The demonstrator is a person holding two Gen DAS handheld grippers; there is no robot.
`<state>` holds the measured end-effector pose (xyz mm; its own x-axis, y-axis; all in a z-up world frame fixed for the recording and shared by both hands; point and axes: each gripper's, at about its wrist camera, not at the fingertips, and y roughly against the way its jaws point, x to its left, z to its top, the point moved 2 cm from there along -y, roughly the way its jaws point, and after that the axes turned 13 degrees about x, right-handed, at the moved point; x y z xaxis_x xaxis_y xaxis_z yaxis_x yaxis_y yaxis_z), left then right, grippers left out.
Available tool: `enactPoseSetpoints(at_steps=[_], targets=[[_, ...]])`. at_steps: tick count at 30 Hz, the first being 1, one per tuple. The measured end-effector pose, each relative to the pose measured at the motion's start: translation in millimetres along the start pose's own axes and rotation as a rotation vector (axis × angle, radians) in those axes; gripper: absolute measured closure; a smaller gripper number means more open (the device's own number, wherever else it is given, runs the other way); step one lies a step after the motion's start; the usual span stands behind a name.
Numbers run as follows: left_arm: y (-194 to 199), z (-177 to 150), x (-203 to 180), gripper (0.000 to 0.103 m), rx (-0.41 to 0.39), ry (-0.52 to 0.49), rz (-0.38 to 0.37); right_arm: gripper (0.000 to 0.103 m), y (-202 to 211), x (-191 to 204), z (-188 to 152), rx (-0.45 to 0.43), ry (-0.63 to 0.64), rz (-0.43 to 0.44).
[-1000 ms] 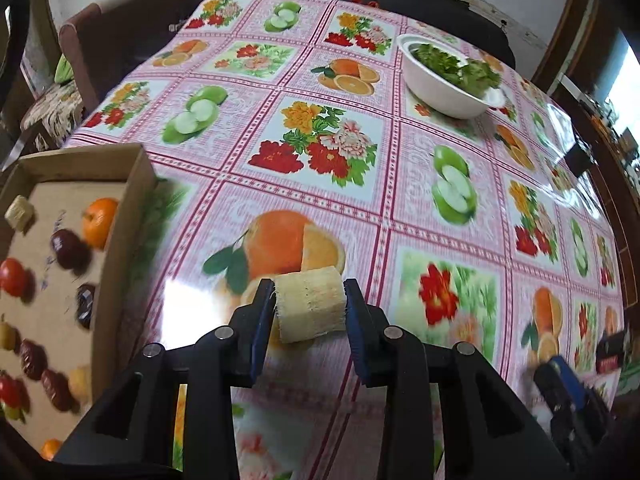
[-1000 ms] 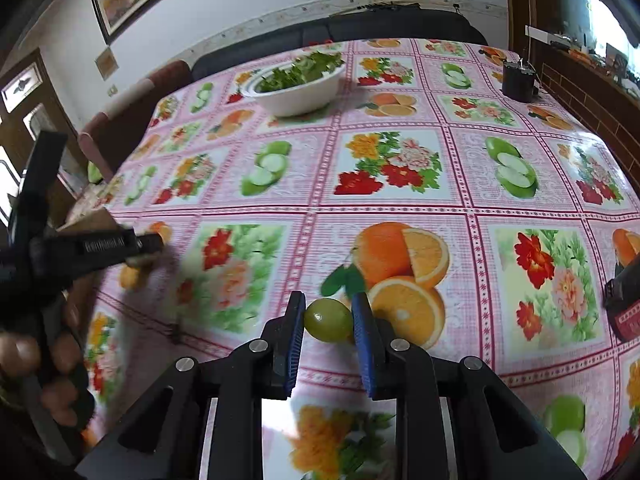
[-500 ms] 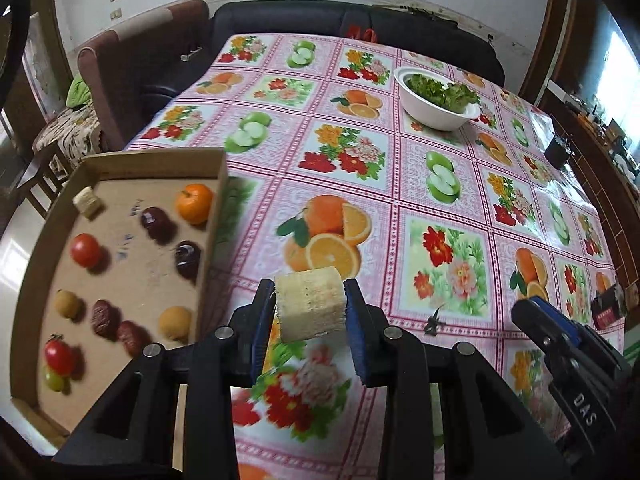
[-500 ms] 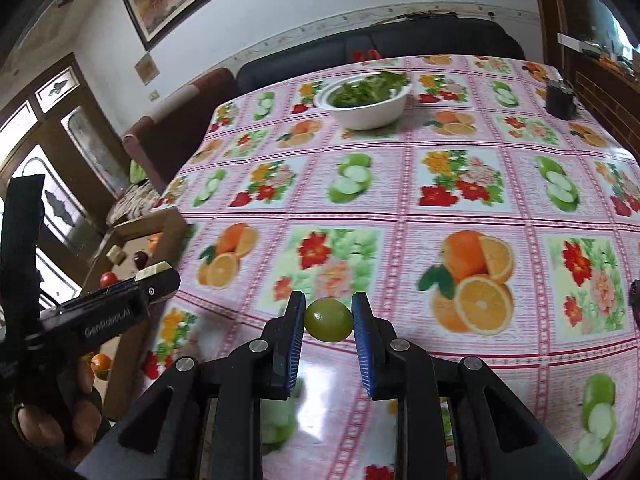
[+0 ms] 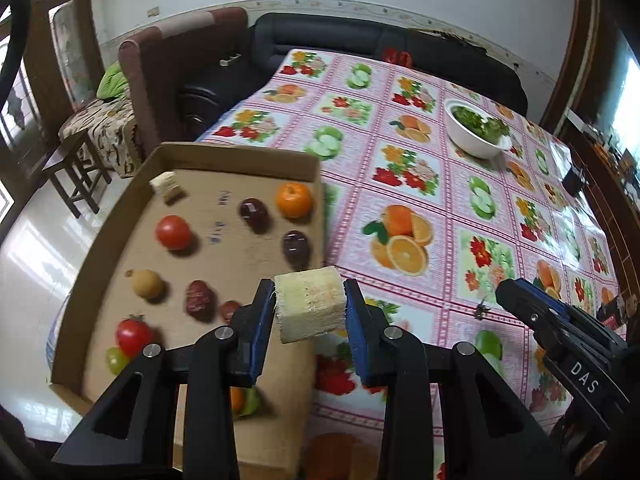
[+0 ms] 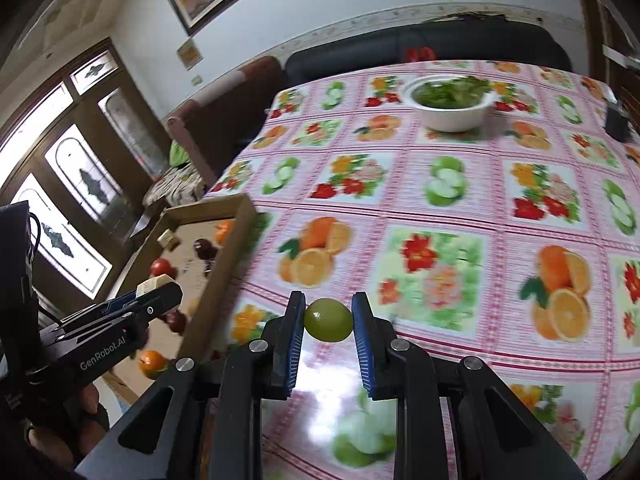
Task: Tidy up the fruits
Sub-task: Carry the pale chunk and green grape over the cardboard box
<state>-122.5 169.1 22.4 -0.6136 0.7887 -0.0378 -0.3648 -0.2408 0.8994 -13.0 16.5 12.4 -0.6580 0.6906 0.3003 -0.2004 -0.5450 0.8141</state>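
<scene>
1. Left wrist view: left tool (image 5: 310, 312) clamped on a pale cut block (image 5: 310, 308), low centre. The cardboard tray (image 5: 240, 158) of fruit fills the left half; the block hangs over its right wall, so the left hand is nearer.
2. Right wrist view: right tool (image 6: 329, 320) clamped on a green grape (image 6: 329, 319), above the table (image 6: 440, 216). The tray lies at left, well apart.

Green grape (image 6: 328, 319); pale yellow chunk (image 5: 310, 305); pink fruit-patterned tablecloth (image 5: 440, 184).
</scene>
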Motion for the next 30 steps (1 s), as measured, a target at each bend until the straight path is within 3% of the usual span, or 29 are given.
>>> enactPoseSetpoints(at_steps=[19,30], targets=[[-2,-18,86,0.071,0.046,0.127,0.009,0.079,-46,99,34,0.065,0.189,0.119],[-7,-23,117,0.071,0.064,0.184,0.016,0.079,-70,128,42,0.105,0.239,0.143]])
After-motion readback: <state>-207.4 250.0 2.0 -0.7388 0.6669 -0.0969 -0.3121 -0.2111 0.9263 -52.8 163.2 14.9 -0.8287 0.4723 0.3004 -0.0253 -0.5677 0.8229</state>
